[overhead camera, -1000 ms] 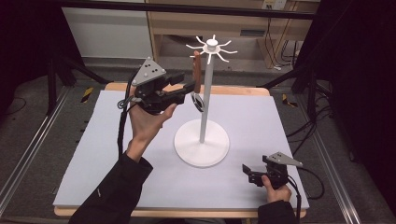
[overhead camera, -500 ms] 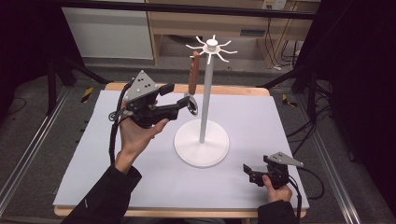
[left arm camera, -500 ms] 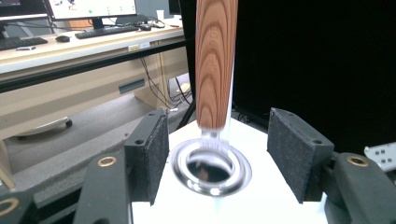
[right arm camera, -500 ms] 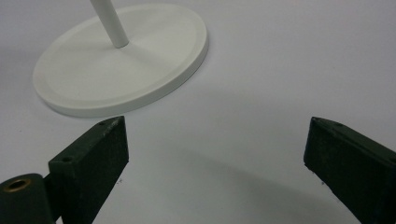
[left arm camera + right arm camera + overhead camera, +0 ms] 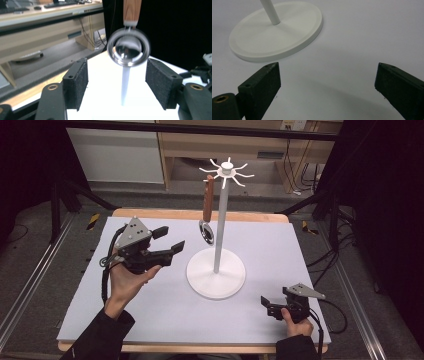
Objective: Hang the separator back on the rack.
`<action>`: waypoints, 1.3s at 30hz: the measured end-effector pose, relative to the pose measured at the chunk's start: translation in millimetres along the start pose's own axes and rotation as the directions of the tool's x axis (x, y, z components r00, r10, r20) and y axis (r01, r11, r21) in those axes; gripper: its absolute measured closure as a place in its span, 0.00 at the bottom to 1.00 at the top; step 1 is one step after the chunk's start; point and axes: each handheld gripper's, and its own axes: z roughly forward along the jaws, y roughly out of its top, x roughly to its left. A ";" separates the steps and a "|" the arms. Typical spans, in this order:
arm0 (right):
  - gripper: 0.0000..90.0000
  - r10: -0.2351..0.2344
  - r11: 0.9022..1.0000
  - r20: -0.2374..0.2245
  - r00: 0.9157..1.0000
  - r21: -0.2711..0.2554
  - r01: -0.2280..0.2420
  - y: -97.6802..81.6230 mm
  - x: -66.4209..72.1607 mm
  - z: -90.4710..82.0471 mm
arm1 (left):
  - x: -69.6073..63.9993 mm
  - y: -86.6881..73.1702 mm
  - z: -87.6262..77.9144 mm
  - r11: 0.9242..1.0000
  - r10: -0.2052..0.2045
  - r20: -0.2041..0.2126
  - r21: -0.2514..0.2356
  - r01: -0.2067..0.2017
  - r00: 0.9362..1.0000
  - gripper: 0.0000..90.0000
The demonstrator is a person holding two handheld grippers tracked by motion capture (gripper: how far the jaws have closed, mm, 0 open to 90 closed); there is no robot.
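- Now the wooden-handled spoon (image 5: 206, 210) hangs from one arm of the white hook stand (image 5: 220, 215), its handle upright and its round metal bowl (image 5: 128, 50) lowest, just left of the stand's pole in the high view.
- The left gripper (image 5: 169, 244) is held off the counter (image 5: 150, 325) to the left of the stand, near the spoon but apart from it, its jaws pointing toward the pole.
- Its jaws have just been opening, and nothing is pressed between them: in the left gripper view the two black pads (image 5: 77, 83) stand wide, with the spoon's bowl hanging ahead of them and above the gap.
- The bowl looks a little blurred in that view, so whether it is swinging cannot be told for sure.
- The stand's round white base (image 5: 216, 275) sits on the pale sheet that covers the counter, near the middle.
- The right gripper (image 5: 264, 304) lies low at the near right part of the counter, held by the person's hand (image 5: 295, 325), well apart from the spoon.
- Its jaws are spread wide with nothing between them; in the right gripper view they frame bare sheet, with the base of the stand (image 5: 277, 30) ahead and to the left.
- A cable (image 5: 104, 285) trails from the left gripper down along the forearm.
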 end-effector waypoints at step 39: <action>0.08 0.017 1.000 0.039 0.999 0.016 -0.018 -4.6 -10.6 -2.4 | 78.8 -190.0 -24.3 0.936 -0.181 -0.250 0.254 0.245 0.951 0.30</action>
